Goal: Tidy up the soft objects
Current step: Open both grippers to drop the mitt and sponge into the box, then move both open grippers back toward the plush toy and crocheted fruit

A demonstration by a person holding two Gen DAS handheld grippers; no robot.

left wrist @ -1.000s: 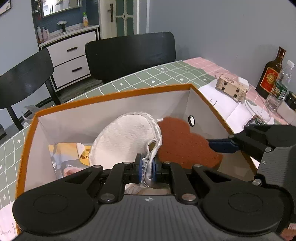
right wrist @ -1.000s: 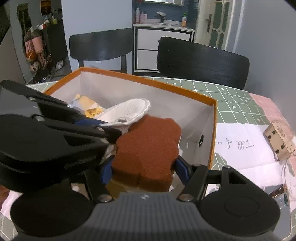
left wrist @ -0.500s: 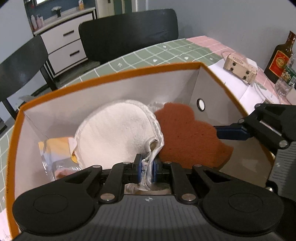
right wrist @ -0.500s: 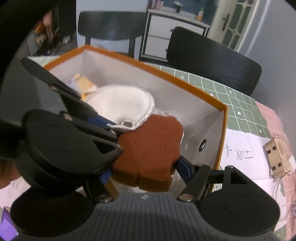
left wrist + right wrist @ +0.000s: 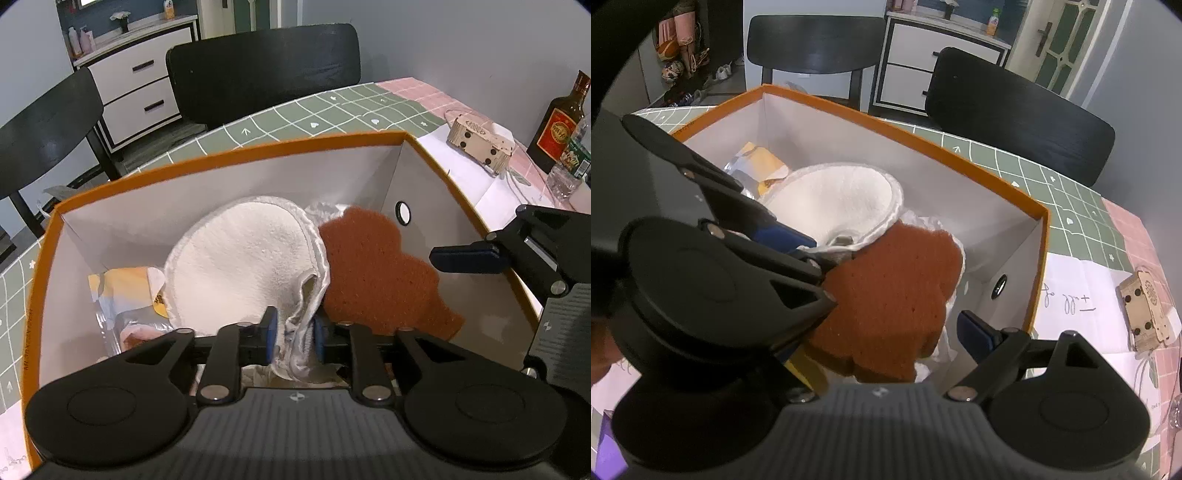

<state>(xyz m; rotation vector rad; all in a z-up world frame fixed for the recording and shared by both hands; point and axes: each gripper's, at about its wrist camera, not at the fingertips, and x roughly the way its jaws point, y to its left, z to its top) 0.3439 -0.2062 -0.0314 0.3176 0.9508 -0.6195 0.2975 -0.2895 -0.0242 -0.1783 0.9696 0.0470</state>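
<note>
Soft things lie together inside the orange-rimmed box [image 5: 236, 147]: a white cloth pad [image 5: 243, 258] and a brown sponge [image 5: 373, 266], the sponge at the pad's 3 o'clock side and touching it. The left gripper [image 5: 295, 334] reaches into the box with its jaws opening; the folded hem of the white pad hangs in the gap between the blue pads [image 5: 271, 332], which have drawn off it on the left side, so the cloth sits loose rather than pinched. The right gripper [image 5: 886, 325] has its jaws opening too, already spread wide; the sponge lies between them on crumpled white paper, with a clear gap to the blue fingertip [image 5: 975, 334] at its 3 o'clock, while the other fingertip is hidden behind the left gripper's body. At 9 o'clock from the pad a yellow packet [image 5: 129, 284] rests on the box floor. Beyond the box at 2 o'clock, on the checked tablecloth [image 5: 332, 114], stand a small wooden box [image 5: 480, 142] and a dark bottle [image 5: 561, 125]. Two black chairs [image 5: 266, 70] stand past the table at 12 o'clock.
</note>
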